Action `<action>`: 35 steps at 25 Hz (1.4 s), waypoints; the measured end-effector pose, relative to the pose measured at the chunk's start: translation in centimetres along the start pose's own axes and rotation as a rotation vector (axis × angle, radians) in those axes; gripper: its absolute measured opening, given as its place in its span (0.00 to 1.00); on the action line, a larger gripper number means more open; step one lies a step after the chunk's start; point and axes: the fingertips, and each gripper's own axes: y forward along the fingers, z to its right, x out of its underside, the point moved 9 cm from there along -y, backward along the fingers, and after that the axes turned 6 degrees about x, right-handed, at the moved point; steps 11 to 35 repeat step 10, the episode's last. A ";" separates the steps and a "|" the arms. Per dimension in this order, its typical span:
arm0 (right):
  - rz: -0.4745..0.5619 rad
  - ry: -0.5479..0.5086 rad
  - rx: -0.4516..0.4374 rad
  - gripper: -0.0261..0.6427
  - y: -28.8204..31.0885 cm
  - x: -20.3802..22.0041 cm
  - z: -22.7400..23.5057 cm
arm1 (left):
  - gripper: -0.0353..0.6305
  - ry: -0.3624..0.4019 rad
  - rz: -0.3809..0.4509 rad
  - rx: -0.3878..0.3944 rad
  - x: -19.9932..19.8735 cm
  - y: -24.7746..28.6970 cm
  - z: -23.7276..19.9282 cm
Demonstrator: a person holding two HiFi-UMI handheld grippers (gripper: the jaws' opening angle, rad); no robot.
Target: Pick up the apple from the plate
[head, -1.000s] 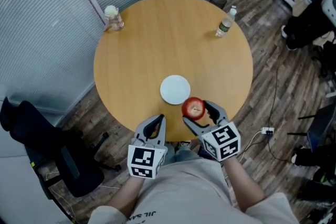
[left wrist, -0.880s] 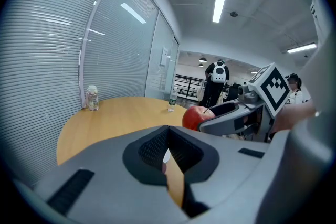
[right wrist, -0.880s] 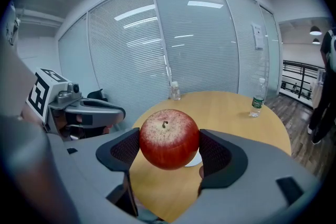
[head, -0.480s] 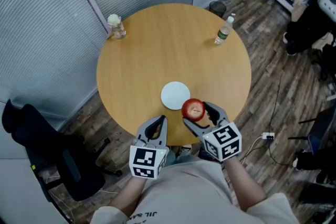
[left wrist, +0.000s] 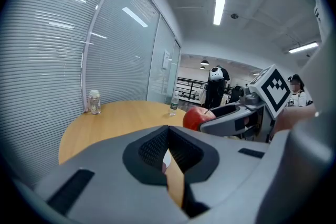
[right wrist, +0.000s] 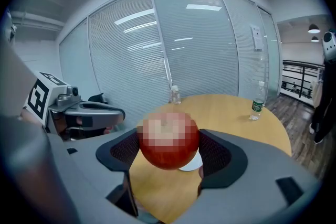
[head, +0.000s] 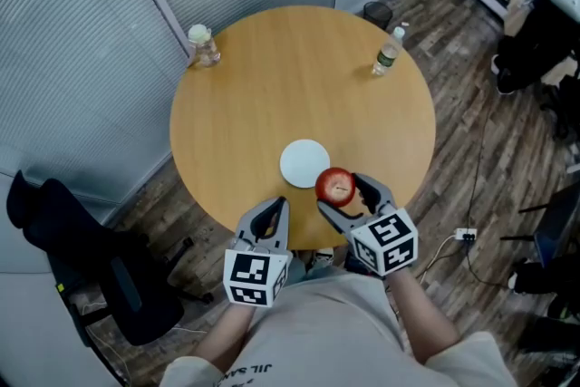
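A red apple (head: 335, 186) hangs just off the near right rim of the small white plate (head: 304, 163), above the round wooden table (head: 272, 77). My right gripper (head: 337, 193) is shut on the apple, one jaw on each side. In the right gripper view the apple (right wrist: 168, 139) fills the gap of the right gripper (right wrist: 168, 148), and the plate (right wrist: 191, 162) shows bare behind it. My left gripper (head: 268, 215) hovers shut and empty at the table's near edge, left of the apple. The left gripper view shows the apple (left wrist: 197, 117) to the right.
A clear jar (head: 201, 45) stands at the table's far left edge and a water bottle (head: 387, 53) at its far right. A black office chair (head: 82, 254) sits left of the table. A cable and plug (head: 464, 236) lie on the wood floor to the right.
The apple stays held in my right gripper beside the plate. Both grippers have hardly moved; only the head view has shifted a little.
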 end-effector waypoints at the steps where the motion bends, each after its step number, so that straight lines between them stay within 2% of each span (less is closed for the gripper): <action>1: 0.002 -0.001 -0.001 0.58 0.0 -0.1 0.0 | 0.06 0.000 0.000 -0.001 0.0 0.0 0.0; 35: 0.008 -0.001 -0.010 0.58 -0.2 -0.2 -0.2 | 0.06 0.002 0.004 0.000 0.0 -0.3 0.6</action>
